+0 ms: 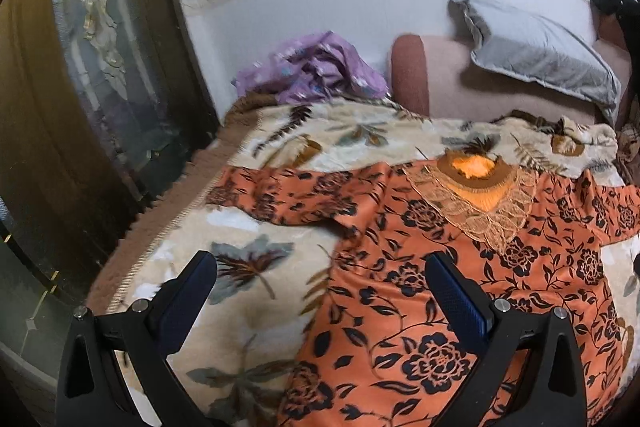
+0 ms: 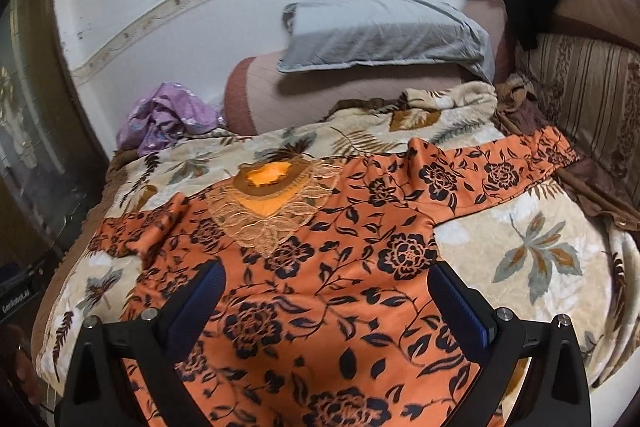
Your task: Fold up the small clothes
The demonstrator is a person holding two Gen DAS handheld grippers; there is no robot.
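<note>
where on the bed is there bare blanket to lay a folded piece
Bare blanket lies right of the orange dress, below its sleeve. A smaller patch lies left, under the other sleeve. Crowded behind: purple cloth, grey pillow.

1. The only writing I can find is a small line of pale letters on a dark object (image 2: 16, 301) at the far left edge of the right wrist view, low down beside the bed. It seems to begin "Gen", but the rest is too blurred to make out.
2. Nothing readable shows in the left wrist view: no labels, brands, numbers or signs.
</note>
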